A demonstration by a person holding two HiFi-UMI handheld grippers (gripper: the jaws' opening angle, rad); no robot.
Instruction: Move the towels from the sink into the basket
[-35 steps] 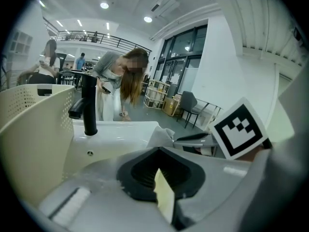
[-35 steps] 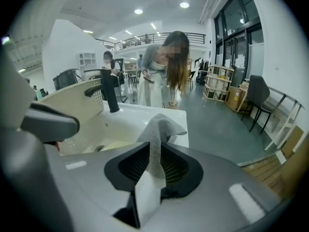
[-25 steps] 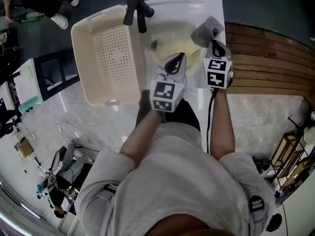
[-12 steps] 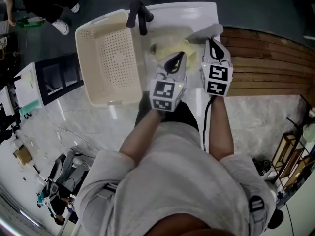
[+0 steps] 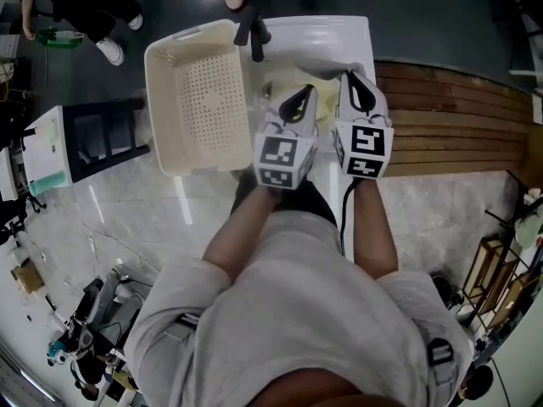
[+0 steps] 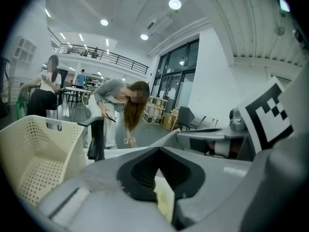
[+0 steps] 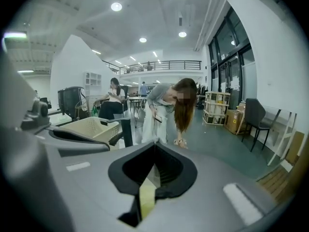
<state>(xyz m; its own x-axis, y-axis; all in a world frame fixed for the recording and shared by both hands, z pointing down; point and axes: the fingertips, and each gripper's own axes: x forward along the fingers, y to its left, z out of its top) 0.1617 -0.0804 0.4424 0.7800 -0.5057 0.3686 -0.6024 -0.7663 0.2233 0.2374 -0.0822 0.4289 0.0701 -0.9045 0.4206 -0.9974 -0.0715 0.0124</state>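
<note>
A pale yellow towel (image 5: pixel 276 85) lies bunched in the white sink (image 5: pixel 361 32), and one fold of it (image 5: pixel 327 64) is lifted between the two tools. My left gripper (image 5: pixel 305 91) and right gripper (image 5: pixel 350 76) hang side by side over the sink, both shut. Yellow cloth shows in the slit under the closed jaws in the left gripper view (image 6: pixel 164 202) and in the right gripper view (image 7: pixel 147 197). The cream perforated basket (image 5: pixel 199 100) stands on the counter just left of the sink and holds nothing that I can see.
A black faucet (image 5: pixel 252 36) rises at the sink's back edge, between basket and sink. A marble counter (image 5: pixel 153 219) runs to the left and a wooden slatted deck (image 5: pixel 458 117) lies to the right. A person (image 7: pixel 166 110) bends over beyond the sink.
Both grippers have risen over the sink, the right one more, and now sit closer together. The lifted fold of cloth came up with them.
</note>
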